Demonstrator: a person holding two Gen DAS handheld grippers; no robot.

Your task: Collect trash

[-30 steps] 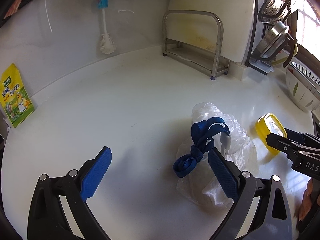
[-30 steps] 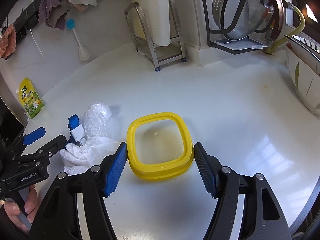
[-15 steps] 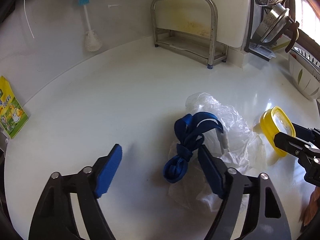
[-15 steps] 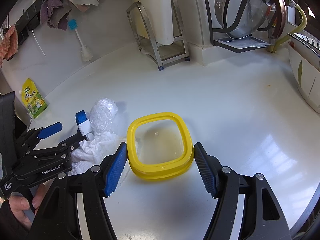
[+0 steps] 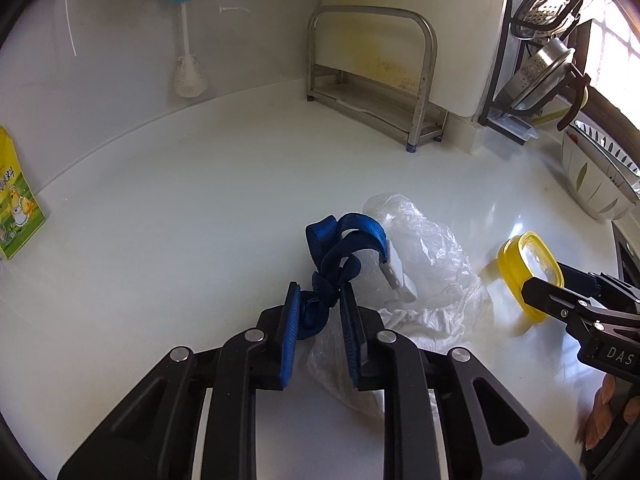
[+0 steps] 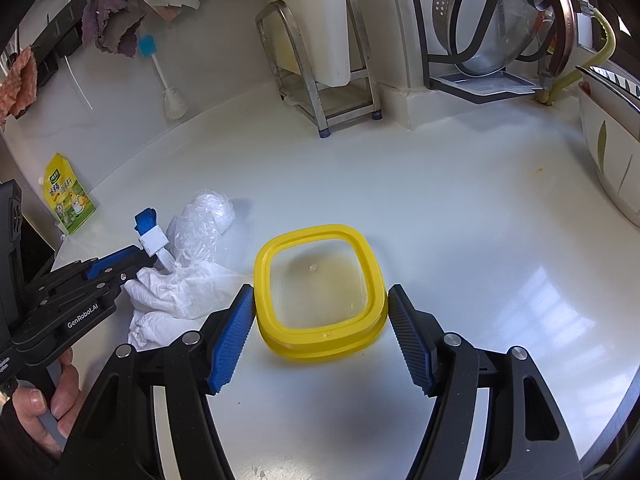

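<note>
desk: one white glossy surface, carries everything; curves along a white wall at the far side.
metal rack: one, steel tube frame, far centre on the desk against the wall.
dish rack: one, far right, holds a steel colander and pot lids.
bowl: one, white with leaf print, far right edge.
plastic bag: one, clear and crumpled, centre of the desk; white crumpled sheet just beside it on the near side.
yellow container: one, square yellow rim with clear middle, on the desk right of the plastic bag, near it.
blue strap: one, knotted webbing with a white tag at one end, lying over the plastic bag's left part.
seasoning packet: one, yellow-green, upright at the far left against the wall.
brush: one, white handle, blue head, hanging on the far wall.
left gripper: jaws nearly closed, pinching the knotted end of the blue strap between the blue pads.
right gripper: jaws wide apart, one on each side of the yellow container; left pad just at the rim, right pad near it, contact not clear, not clamped.
</note>
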